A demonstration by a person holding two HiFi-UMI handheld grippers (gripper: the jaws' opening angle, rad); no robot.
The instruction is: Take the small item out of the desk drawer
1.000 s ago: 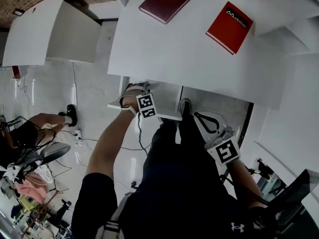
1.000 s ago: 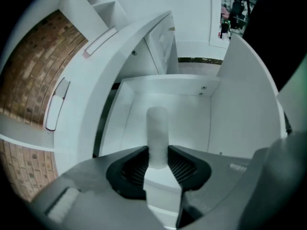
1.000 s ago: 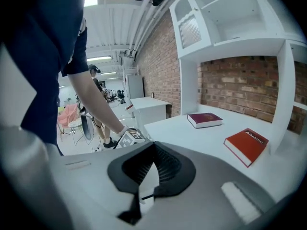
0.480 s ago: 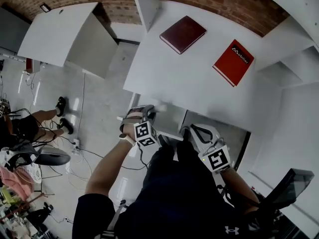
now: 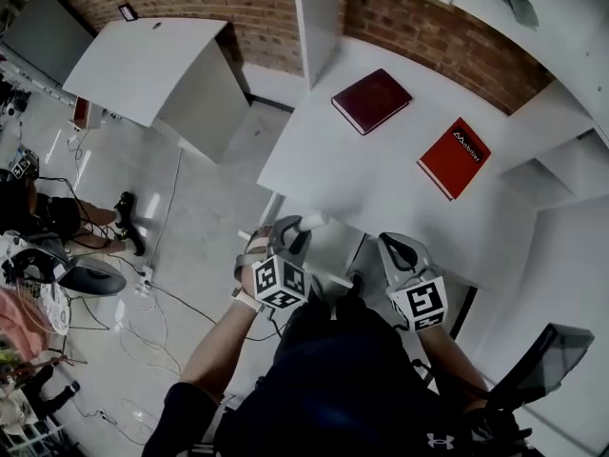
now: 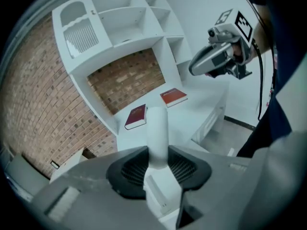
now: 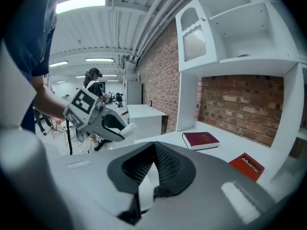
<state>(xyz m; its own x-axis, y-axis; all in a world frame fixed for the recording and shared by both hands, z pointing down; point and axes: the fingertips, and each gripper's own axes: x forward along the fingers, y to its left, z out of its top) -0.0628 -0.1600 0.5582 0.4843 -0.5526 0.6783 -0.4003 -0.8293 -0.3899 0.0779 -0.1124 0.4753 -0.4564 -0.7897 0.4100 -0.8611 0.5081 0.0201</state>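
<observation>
A small white cylinder (image 6: pixel 157 128) stands between the black pads of my left gripper (image 6: pixel 158 164), which is shut on it. In the head view that gripper (image 5: pixel 290 238) holds the cylinder (image 5: pixel 312 221) at the front edge of the white desk (image 5: pixel 381 188), above the open drawer (image 5: pixel 335 251). My right gripper (image 5: pixel 395 251) hovers to the right of the drawer. Its jaws (image 7: pixel 154 150) are shut, with nothing seen between the pads. The right gripper view also shows the left gripper (image 7: pixel 103 121) with the white cylinder (image 7: pixel 128 127).
A dark red book (image 5: pixel 371 101) and a red book (image 5: pixel 454 157) lie on the desk, with white shelves and a brick wall behind. A white cabinet (image 5: pixel 152 65) stands to the left. Cables (image 5: pixel 162 293) run over the floor, and a person sits at the far left.
My left gripper has come up from the drawer with the white cylinder in it. The head view has tilted up, so more of the desk and the brick wall shows.
</observation>
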